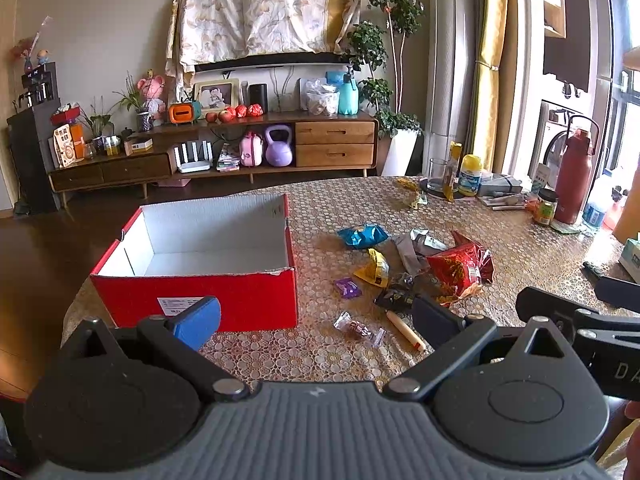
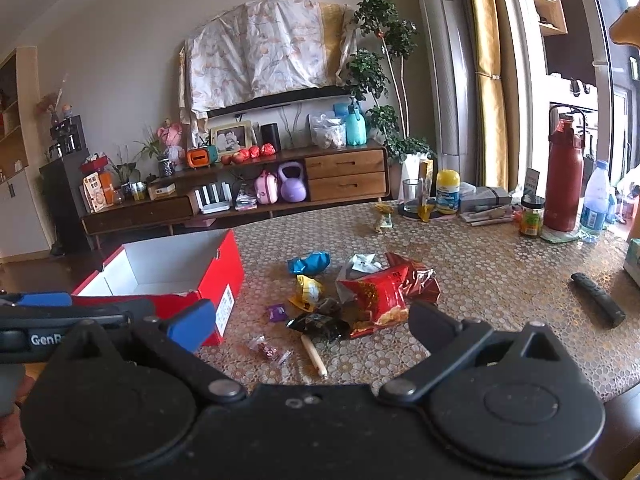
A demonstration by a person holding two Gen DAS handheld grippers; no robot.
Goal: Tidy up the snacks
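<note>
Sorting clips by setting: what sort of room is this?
Most likely a home living room: a low wooden sideboard with a framed photo, potted plants, and a table strewn with snacks.

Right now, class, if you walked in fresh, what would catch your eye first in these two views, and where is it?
First, the open red box at the table's left, white inside and holding nothing visible. Next, the scattered snacks to its right: a big red bag, a blue packet and a yellow packet. Both grippers, left gripper and right gripper, hang open before them.
</note>
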